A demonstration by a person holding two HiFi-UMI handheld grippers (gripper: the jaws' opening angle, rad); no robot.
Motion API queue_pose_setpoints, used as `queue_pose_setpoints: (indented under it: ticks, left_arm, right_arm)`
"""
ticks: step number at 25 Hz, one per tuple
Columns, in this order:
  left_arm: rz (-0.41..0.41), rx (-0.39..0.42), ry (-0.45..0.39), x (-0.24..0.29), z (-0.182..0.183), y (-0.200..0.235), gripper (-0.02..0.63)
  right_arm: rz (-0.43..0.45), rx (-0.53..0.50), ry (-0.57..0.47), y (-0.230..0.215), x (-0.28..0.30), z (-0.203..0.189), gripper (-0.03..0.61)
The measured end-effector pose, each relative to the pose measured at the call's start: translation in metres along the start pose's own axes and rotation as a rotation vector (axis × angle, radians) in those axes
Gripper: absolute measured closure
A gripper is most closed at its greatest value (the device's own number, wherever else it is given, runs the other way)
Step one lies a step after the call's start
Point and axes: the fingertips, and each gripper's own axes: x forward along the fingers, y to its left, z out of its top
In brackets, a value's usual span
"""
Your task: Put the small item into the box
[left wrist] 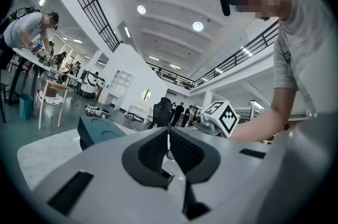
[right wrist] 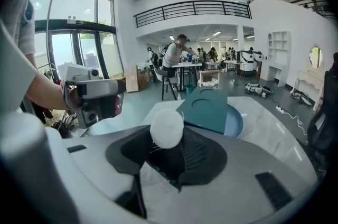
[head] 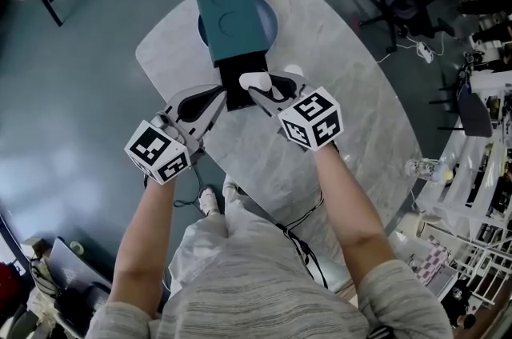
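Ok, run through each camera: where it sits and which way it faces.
Head view: on the person's head, facing steeply down at the marble table, teal box; forearms, left hand-held gripper, right hand-held gripper show.
Left gripper view: on the left hand-held gripper, looking level past its shut jaws; arm and torso show.
Right gripper view: on the right hand-held gripper, tilted down at the box; jaws clamp a white ball; left hand shows.
Shared: all three show the teal box.
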Motion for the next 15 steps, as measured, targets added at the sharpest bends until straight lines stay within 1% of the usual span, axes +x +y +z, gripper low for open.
queue_pose_setpoints:
  ticks: [4,8,15]
  left_arm:
    - [0.009,-0.018,0.005,0.003,-0.005,0.007,0.589]
    - [-0.004,-0.018,0.011,0.006,-0.008,0.009,0.589]
    - [0.004,-0.030,0.017,0.008,-0.015,0.017,0.588]
  right_arm:
    - [-0.020,-0.001,0.081,-0.012,0.019,-0.019,0.407]
    - [-0.041,-0.015,0.162,-0.021,0.036,-0.036,0.407]
    - [-0.060,-0.025,0.233,-0.027,0.055,-0.052,0.405]
